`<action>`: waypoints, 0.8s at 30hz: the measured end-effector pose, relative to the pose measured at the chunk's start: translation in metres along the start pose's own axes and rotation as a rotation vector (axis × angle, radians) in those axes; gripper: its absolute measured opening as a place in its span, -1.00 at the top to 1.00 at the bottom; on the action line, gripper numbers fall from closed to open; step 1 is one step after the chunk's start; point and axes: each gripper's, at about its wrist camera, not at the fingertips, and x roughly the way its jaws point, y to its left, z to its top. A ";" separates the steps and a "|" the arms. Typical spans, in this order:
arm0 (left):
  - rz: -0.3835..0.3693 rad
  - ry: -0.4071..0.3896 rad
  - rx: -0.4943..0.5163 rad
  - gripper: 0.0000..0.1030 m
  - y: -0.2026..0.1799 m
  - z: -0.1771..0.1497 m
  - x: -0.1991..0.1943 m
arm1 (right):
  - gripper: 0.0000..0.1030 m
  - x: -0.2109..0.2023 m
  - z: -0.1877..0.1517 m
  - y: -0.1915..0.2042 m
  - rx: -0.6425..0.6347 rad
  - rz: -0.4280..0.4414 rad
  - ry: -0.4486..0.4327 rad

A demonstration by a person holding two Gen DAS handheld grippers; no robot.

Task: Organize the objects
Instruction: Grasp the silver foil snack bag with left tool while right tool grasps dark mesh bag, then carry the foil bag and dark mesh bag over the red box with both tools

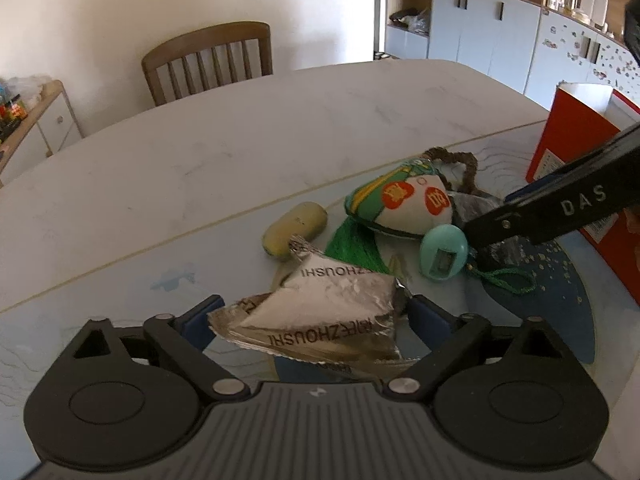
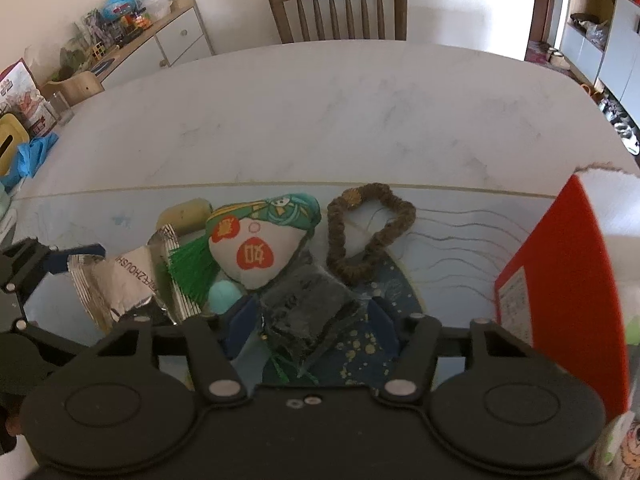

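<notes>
A silver foil packet [image 1: 320, 312] lies on the blue mat between the pads of my left gripper [image 1: 316, 308], which stands wide open with the pads at the packet's edges. In the right wrist view a dark packet in clear wrap [image 2: 304, 312] sits between the pads of my right gripper [image 2: 314, 320]; the pads flank it closely without visibly squeezing. Just beyond are an embroidered sachet with a green tassel [image 2: 256, 248], a teal egg-shaped gadget [image 1: 442, 254], a tan capsule case [image 1: 294, 230] and a brown bead loop [image 2: 368, 232].
An open red box [image 2: 560, 272] stands at the right edge of the mat [image 1: 120, 280]. The white table [image 2: 320, 120] stretches beyond, with a wooden chair [image 2: 340, 8] at its far side. A low cabinet with clutter [image 2: 120, 32] is at the far left.
</notes>
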 end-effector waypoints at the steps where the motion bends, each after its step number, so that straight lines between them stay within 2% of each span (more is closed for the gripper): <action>1: -0.002 0.000 0.002 -0.85 -0.001 -0.001 0.001 | -0.16 0.000 0.000 0.000 0.003 0.006 0.002; 10: -0.008 -0.004 -0.013 -0.57 -0.002 -0.004 -0.003 | 0.14 0.006 -0.001 0.002 0.012 0.033 0.020; 17: 0.019 0.003 -0.020 -0.40 -0.004 -0.006 -0.011 | 0.61 -0.001 -0.001 0.003 0.007 0.028 0.001; 20: 0.023 0.007 -0.029 -0.35 -0.005 -0.006 -0.015 | 0.71 -0.006 -0.002 0.004 0.007 0.014 -0.020; 24: 0.036 0.013 -0.033 -0.34 -0.006 -0.009 -0.020 | 0.72 -0.018 -0.006 0.002 0.020 0.014 -0.045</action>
